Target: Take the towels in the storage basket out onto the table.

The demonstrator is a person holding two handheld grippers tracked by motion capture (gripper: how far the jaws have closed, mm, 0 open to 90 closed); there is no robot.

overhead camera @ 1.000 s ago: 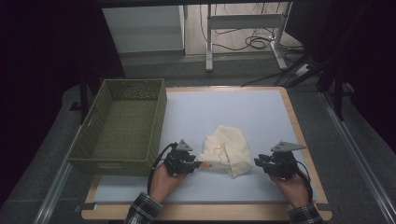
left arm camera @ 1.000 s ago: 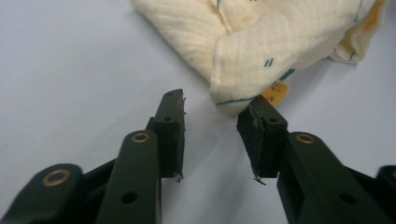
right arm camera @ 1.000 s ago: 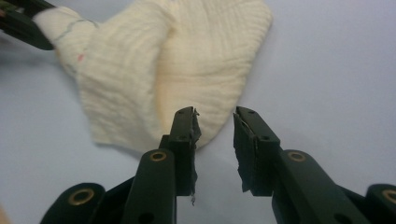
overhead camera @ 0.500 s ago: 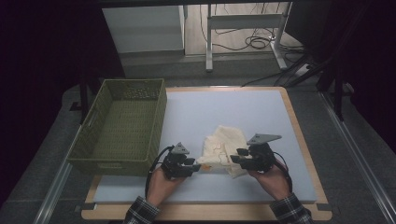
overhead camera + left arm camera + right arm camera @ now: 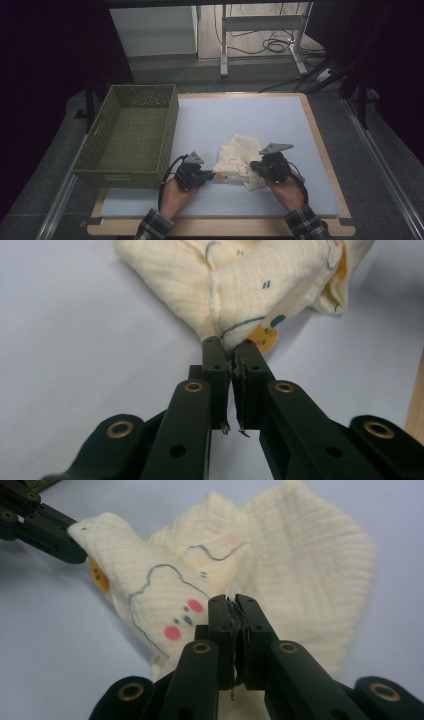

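High view: cream cloth (image 5: 240, 159) lies crumpled on the pale table (image 5: 240, 117), toward its near edge, between the two hands; the left gripper (image 5: 209, 176) meets the cloth's near-left corner and the right gripper (image 5: 255, 167) its right side, so the cloth stretches roughly left to right between them, both hands equally close. A green basket (image 5: 131, 136) stands well apart to the left. Both forearms enter from the bottom, wrists low, grippers pointing inward toward each other. Left gripper view: the fingers (image 5: 215, 357) have just closed and pinch a corner of the printed cloth (image 5: 260, 287), which rises away ahead and to the right; the corner is lifted slightly off the table (image 5: 75, 340). Right gripper view: the fingers (image 5: 220, 612) have likewise just closed, clamped on a fold of the cloth (image 5: 300, 555), with the left gripper (image 5: 70, 532) holding the far corner at upper left. Judged next move: drawing the hands apart to spread the cloth.
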